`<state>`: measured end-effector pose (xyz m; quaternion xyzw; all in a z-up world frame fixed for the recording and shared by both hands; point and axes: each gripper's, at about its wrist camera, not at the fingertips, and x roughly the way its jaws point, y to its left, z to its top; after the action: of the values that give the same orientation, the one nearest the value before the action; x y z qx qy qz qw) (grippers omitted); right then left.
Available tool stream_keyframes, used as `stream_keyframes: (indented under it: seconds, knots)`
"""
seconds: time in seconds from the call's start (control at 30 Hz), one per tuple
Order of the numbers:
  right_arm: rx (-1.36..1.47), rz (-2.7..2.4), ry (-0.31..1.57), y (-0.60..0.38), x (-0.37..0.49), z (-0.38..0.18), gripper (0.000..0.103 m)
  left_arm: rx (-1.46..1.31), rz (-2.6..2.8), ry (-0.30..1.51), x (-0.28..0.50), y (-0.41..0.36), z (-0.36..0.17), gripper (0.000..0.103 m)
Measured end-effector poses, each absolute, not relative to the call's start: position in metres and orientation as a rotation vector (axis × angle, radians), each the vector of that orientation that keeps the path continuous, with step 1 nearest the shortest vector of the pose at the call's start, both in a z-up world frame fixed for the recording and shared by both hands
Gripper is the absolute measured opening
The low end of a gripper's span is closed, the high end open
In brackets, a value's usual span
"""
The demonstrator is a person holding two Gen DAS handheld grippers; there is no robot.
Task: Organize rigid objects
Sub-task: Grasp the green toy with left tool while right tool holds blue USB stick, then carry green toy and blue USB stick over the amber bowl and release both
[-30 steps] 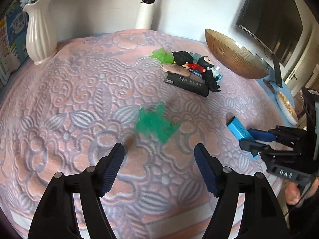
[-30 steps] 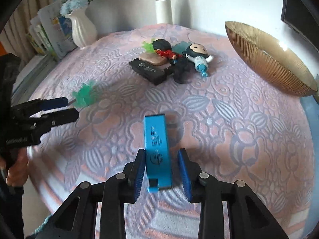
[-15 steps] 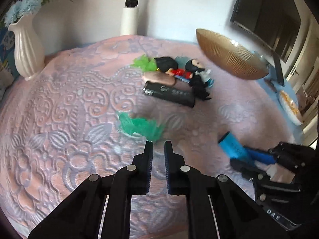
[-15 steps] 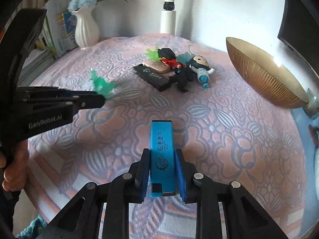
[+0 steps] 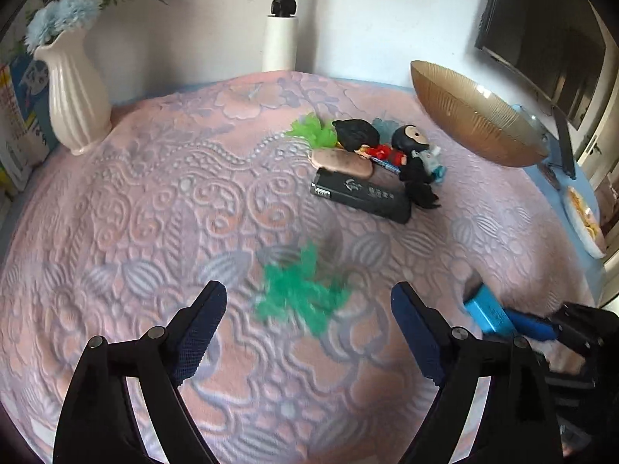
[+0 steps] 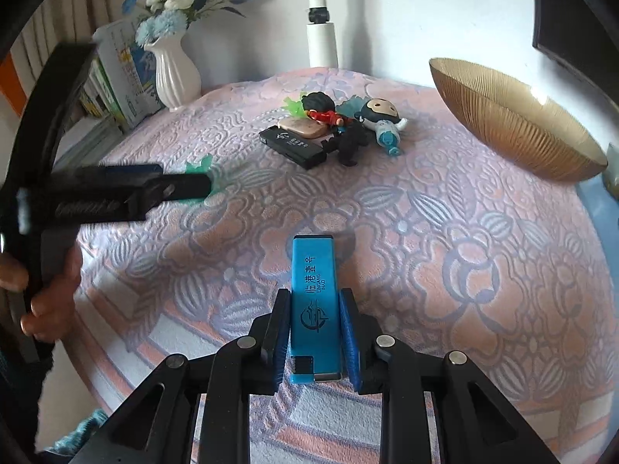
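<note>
You're in a home, a lived-in room: a pink floral embossed cloth (image 5: 154,212) covers the table, a white vase (image 5: 75,92) of blue flowers stands by stacked books (image 6: 116,77), a dark screen (image 5: 541,50) hangs on the wall.

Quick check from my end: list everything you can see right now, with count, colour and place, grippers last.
Blue box: 1, blue, clamped in the right gripper, above the cloth.
Green toy: 1, green, blurred, on the cloth between the left gripper's fingers.
Black box: 1, black, front of the pile.
Pebble: 1, tan, behind the black box.
Dolls: 2, black-haired, in the pile.
Leafy piece: 1, light green, back of the pile.
Bowl: 1, amber, right rear.
Vase: 1, white, with flowers, left rear.
Books: several, left of the vase.
Cloth: 1, pink patterned.
Pole: 1, white, behind.
Left gripper: open.
Right gripper: shut.
</note>
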<state>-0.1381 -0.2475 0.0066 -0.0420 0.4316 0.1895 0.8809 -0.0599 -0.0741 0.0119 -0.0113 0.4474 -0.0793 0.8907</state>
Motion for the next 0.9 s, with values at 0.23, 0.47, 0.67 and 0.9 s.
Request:
stream_keyframes:
  seconds: [0.23,0.47,0.67,0.9]
  knots:
    - [-0.099,0.375,0.88,-0.246,-0.142,0.007,0.023,0.075,-0.192,0.91,-0.061,-0.089,0.007,0.045]
    - [0.086,0.38,0.842,-0.291,-0.133,0.032,0.023,-0.03,-0.343,0.753,-0.069,-0.1,0.058,0.045]
    - [0.177,0.229,0.756,-0.367,-0.104,0.085,0.023,0.001,-0.495,0.666,-0.029,-0.159,0.109,0.045]
    - [0.261,-0.063,0.768,-0.447,-0.026,0.122,0.023,0.047,-0.539,0.695,0.058,-0.241,0.121,0.045]
